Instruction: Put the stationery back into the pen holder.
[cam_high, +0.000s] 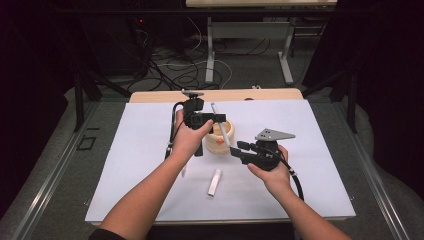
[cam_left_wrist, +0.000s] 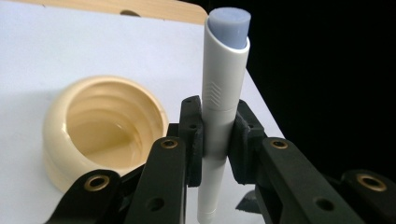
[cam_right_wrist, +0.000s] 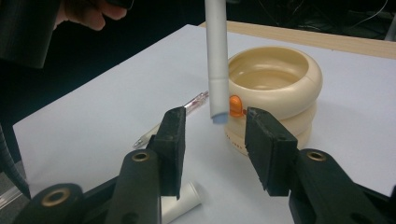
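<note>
Cream plastic is ringing the squat bowl (cam_right_wrist: 275, 88), and the right gripper view is revealing an orange tab (cam_right_wrist: 236, 105) on its side and a clear pen (cam_right_wrist: 170, 120) lying on the white sheet (cam_right_wrist: 84, 126), neither visible along the left claw. The left claw (cam_left_wrist: 219, 140) is clamping a white marker (cam_left_wrist: 223, 93) upright beside the bowl, grey end up. The right claw (cam_right_wrist: 215, 140) is gaping wide, gripping nothing, just below the marker's lower tip. A white cap (cam_high: 215, 182) is lying on the table (cam_high: 150, 96). Writing on the bowl is staying illegible.
</note>
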